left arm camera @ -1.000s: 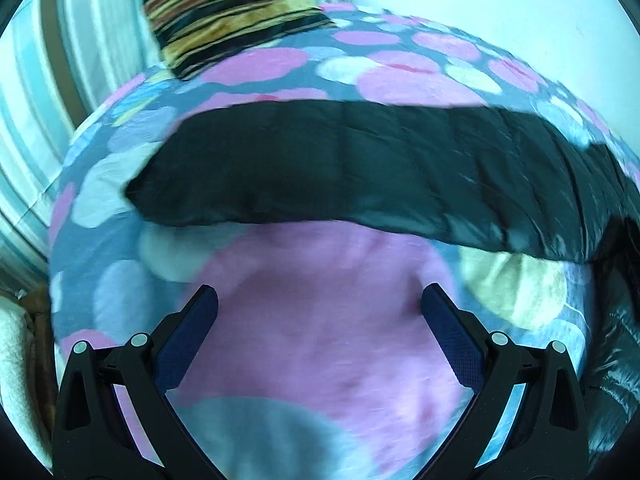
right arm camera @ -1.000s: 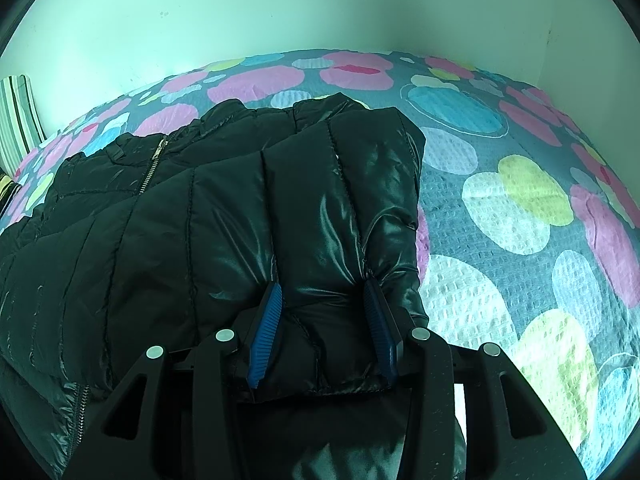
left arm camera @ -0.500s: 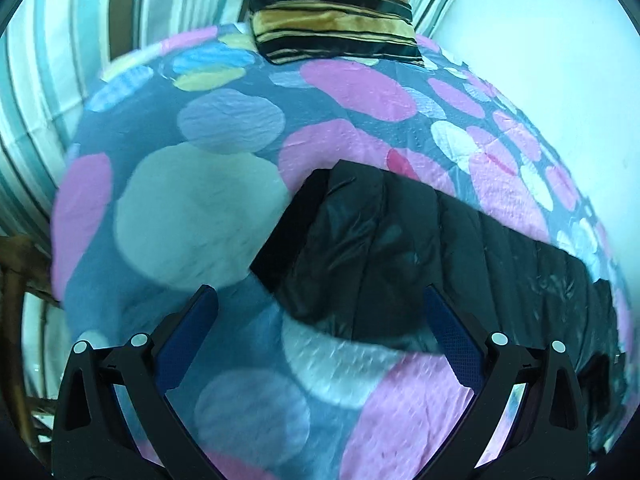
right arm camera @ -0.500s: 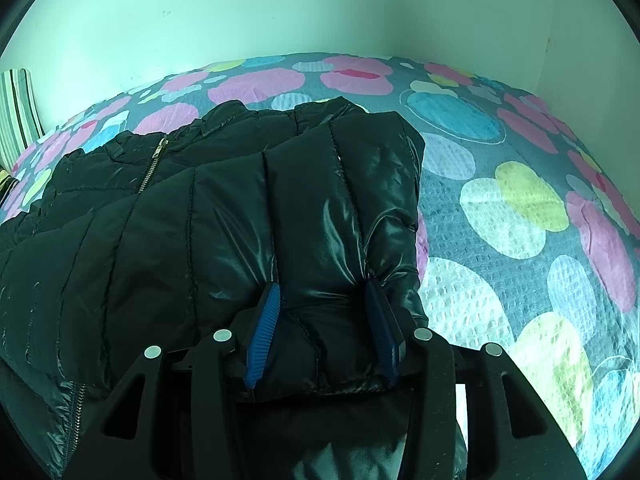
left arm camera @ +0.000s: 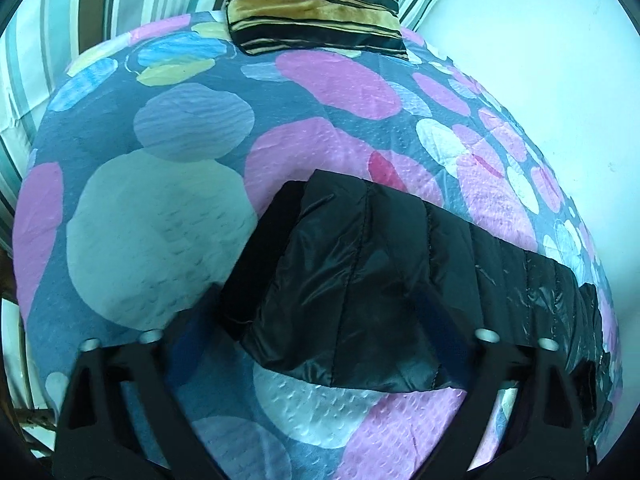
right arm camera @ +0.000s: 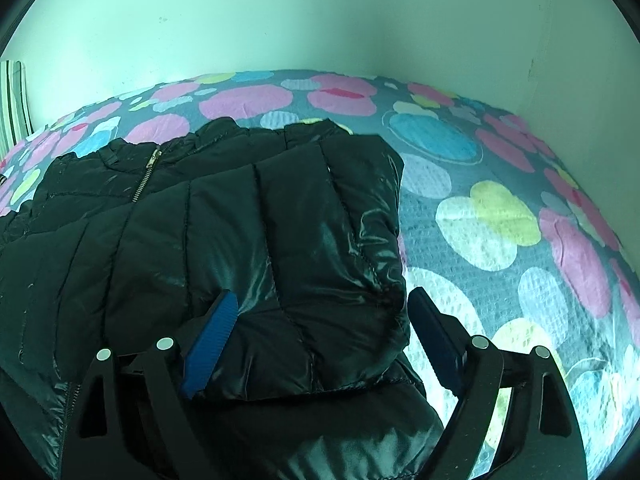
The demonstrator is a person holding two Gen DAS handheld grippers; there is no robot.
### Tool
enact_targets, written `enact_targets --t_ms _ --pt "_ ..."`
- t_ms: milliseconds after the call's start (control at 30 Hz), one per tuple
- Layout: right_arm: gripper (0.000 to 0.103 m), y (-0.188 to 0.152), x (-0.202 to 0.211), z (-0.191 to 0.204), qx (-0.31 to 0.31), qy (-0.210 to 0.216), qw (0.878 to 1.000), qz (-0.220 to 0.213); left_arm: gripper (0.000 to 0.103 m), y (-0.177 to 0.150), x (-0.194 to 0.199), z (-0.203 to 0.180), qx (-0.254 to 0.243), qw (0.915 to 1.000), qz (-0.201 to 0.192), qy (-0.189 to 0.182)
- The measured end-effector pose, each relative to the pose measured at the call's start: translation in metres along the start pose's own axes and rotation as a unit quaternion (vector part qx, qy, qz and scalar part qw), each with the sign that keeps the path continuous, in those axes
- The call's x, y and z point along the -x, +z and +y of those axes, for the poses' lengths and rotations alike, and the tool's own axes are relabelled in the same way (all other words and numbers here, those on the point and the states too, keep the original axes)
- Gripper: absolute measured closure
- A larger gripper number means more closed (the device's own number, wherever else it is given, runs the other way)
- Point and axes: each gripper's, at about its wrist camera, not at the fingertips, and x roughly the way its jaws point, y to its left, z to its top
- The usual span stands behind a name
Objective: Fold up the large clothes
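A black quilted puffer jacket (right arm camera: 224,224) lies on the spotted bedspread (right arm camera: 500,216), zip up, with one side folded over its front. My right gripper (right arm camera: 320,336) straddles the near end of that fold. Its jaws are opening, and the blue pads (right arm camera: 212,336) stand off the fabric. In the left wrist view the jacket's sleeve (left arm camera: 360,280) stretches across the bedspread (left arm camera: 160,220), and its cuff end lies between the fingers of my left gripper (left arm camera: 316,324). Those jaws are closing and blurred, and the pads do not press on the sleeve.
A gold and black striped cushion (left arm camera: 316,4) sits at the head of the bed, in front of a striped cloth (left arm camera: 60,40). A pale wall (right arm camera: 320,20) runs along the bed's far side. The bed's edge drops away at the left of the left wrist view.
My left gripper swung from facing the sleeve's long side to its cuff end, which now lies between its narrowing fingers. My right gripper's jaws spread wide and let go of the jacket fold.
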Motion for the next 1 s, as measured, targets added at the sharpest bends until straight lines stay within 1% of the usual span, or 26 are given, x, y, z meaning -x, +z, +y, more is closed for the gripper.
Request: enact_targets --t_ms 67,133,167,200,267,300,333,367,400,533,600,700,833,900,1000 --pt "0.017 -0.001 0.000 -0.001 -0.001 -0.001 1.000 0.001 0.018 0.000 -0.002 0.000 0.003 1.0000 -0.002 0.001" --pt "0.017 -0.002 0.000 0.001 0.001 -0.005 1.000 0.001 0.022 0.000 -0.003 -0.002 -0.003 1.0000 -0.004 0.005" --pt "0.017 -0.002 -0.001 0.002 0.002 -0.006 1.000 0.002 0.028 -0.001 -0.003 -0.002 -0.008 0.9999 -0.006 0.008" --pt "0.017 -0.003 -0.001 0.002 0.001 -0.006 1.000 0.002 0.032 -0.001 -0.003 -0.003 -0.012 0.9998 -0.010 0.009" --pt "0.017 -0.002 -0.002 0.002 -0.001 -0.004 1.000 0.004 0.048 -0.001 -0.002 -0.003 -0.016 0.9998 -0.011 0.010" --pt "0.017 -0.003 -0.003 0.001 -0.003 -0.003 1.000 0.005 0.060 -0.001 0.000 -0.003 -0.017 0.9998 -0.013 0.000" --pt "0.017 -0.004 -0.003 0.001 -0.005 -0.002 1.000 0.005 0.065 -0.001 0.000 -0.001 -0.015 0.9998 -0.012 -0.001" --pt "0.017 -0.005 -0.003 0.000 -0.006 -0.002 1.000 0.006 0.075 0.000 0.001 -0.001 -0.014 0.9998 -0.012 0.002" --pt "0.016 -0.005 -0.003 0.000 -0.007 -0.001 1.000 0.006 0.091 0.001 0.003 0.000 -0.016 0.9998 -0.013 0.006" --pt "0.016 -0.006 -0.003 -0.001 -0.010 0.001 1.000 0.007 0.092 0.003 0.013 0.000 -0.021 0.9996 -0.019 -0.003" --pt "0.016 -0.006 -0.003 -0.001 -0.010 0.000 1.000 0.007 0.092 0.003 0.021 -0.006 -0.033 0.9990 -0.029 -0.002" --pt "0.016 -0.006 -0.004 -0.002 -0.011 0.002 1.000 0.007 0.093 0.003 0.038 -0.024 -0.051 0.9975 -0.046 -0.018" --pt "0.016 -0.007 -0.004 -0.002 -0.012 0.002 1.000 0.007 0.093 0.001 0.063 -0.071 -0.097 0.9914 -0.066 -0.059" --pt "0.016 -0.007 -0.004 -0.002 -0.012 0.003 1.000 0.007 0.093 -0.004 0.072 -0.100 -0.128 0.9863 -0.075 -0.071" --pt "0.016 -0.007 -0.004 -0.003 -0.015 0.005 1.000 0.006 0.093 -0.016 0.084 -0.152 -0.176 0.9761 -0.082 -0.097"
